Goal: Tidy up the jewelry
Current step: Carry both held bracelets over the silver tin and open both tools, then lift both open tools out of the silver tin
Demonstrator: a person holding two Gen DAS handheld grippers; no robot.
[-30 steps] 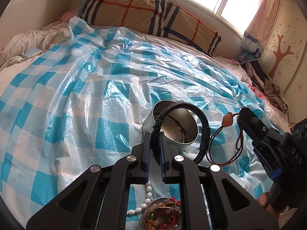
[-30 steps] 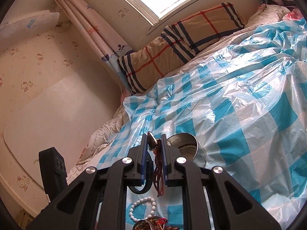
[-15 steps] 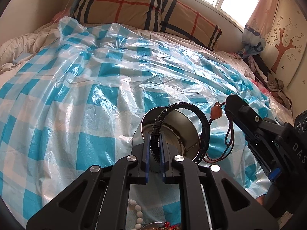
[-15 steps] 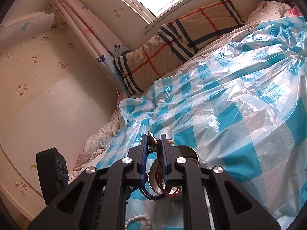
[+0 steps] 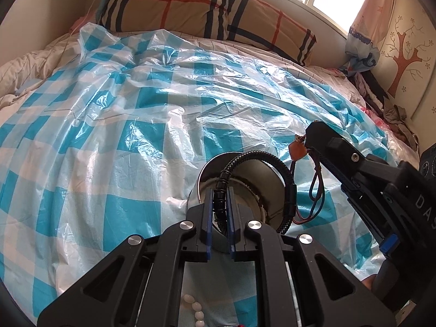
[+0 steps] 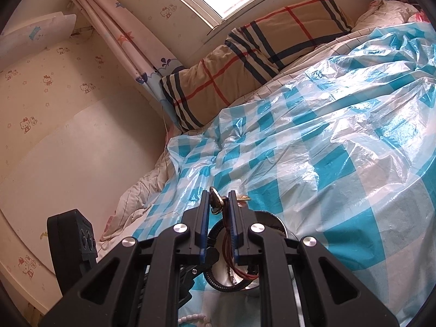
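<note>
My left gripper (image 5: pixel 219 199) is shut on a black beaded necklace (image 5: pixel 283 174), whose loop arcs over the mouth of a round metal tin (image 5: pixel 253 190) lying on the blue-checked plastic sheet (image 5: pixel 109 136). My right gripper (image 6: pixel 219 204) is shut on a brown pendant (image 6: pixel 215 203) with a red-brown cord (image 6: pixel 239 268) hanging over the same tin (image 6: pixel 280 224). In the left wrist view the right gripper (image 5: pixel 309 141) holds the pendant (image 5: pixel 297 150) just right of the tin, its cord (image 5: pixel 316 190) dangling.
A white bead bracelet (image 5: pixel 194 308) lies under my left gripper; it also shows in the right wrist view (image 6: pixel 193 318). A plaid pillow (image 5: pixel 204 8) lies at the head of the bed. A clothes pile (image 5: pixel 392 111) sits at right. A black device (image 6: pixel 72 248) shows at left.
Both grippers have moved forward toward the tin with their pieces still held. The bowl of mixed beads has dropped out of view below.
</note>
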